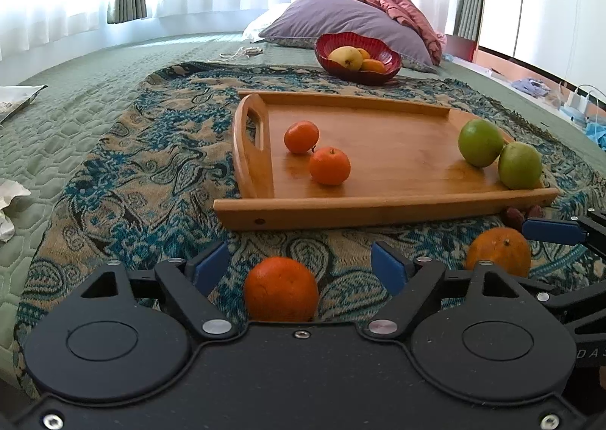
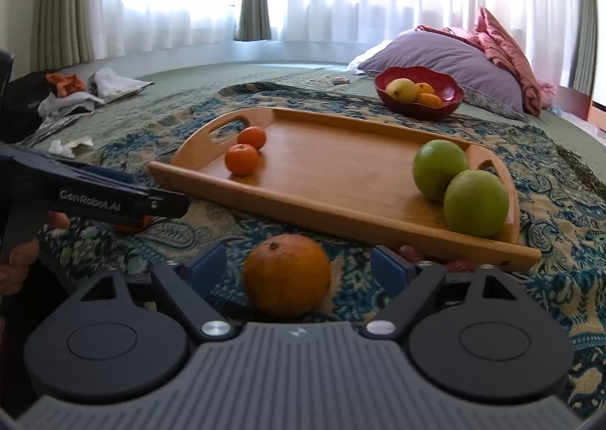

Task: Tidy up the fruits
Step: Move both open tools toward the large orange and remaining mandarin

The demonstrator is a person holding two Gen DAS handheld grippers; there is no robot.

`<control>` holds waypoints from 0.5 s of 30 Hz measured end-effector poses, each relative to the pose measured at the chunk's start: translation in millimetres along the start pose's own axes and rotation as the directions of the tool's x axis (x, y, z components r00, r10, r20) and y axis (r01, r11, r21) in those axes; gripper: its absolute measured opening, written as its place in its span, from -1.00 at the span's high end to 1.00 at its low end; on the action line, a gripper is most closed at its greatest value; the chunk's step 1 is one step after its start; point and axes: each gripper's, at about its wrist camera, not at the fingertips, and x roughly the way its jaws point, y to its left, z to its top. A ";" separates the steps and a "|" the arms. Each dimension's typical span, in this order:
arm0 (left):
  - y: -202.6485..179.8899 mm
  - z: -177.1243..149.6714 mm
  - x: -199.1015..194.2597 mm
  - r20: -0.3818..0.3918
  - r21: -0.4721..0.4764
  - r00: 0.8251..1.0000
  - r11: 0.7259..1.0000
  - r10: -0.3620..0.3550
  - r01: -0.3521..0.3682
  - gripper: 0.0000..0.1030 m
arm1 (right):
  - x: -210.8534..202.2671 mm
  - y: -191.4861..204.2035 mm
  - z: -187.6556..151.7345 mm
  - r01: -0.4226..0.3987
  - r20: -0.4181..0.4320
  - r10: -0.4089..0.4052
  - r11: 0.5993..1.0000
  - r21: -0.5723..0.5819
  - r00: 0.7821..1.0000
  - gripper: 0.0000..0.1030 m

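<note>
On a patterned throw (image 1: 125,180) spread over a bed, the left tool (image 1: 301,259) is sitting wide around an orange (image 1: 281,289) at lower centre of its view, pads apart from the fruit. The right tool (image 2: 299,265) is likewise gaping wide around a larger orange (image 2: 286,274). Behind both, a wooden tray (image 1: 382,204) is carrying two mandarins (image 1: 329,165) at its left and two green apples (image 1: 480,142) at its right; a red bowl (image 1: 358,53) of fruit is standing beyond, upper centre.
</note>
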 end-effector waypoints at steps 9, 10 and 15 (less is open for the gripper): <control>5.7 -9.7 0.2 -0.034 -0.003 0.999 1.000 0.015 -0.015 -0.07 | 0.6 3.7 -6.8 -0.009 -0.014 0.009 1.000 0.019 1.000 -0.58; 5.7 -10.1 -0.2 -0.035 0.000 0.999 1.000 0.015 -0.015 -0.03 | 0.4 3.4 -6.9 -0.008 -0.013 0.009 1.000 0.021 1.000 -0.57; 3.8 -11.6 -0.8 -0.036 0.004 0.999 1.000 0.008 -0.007 0.10 | -0.3 0.8 -8.7 -0.009 -0.014 0.009 0.999 0.043 1.000 -0.48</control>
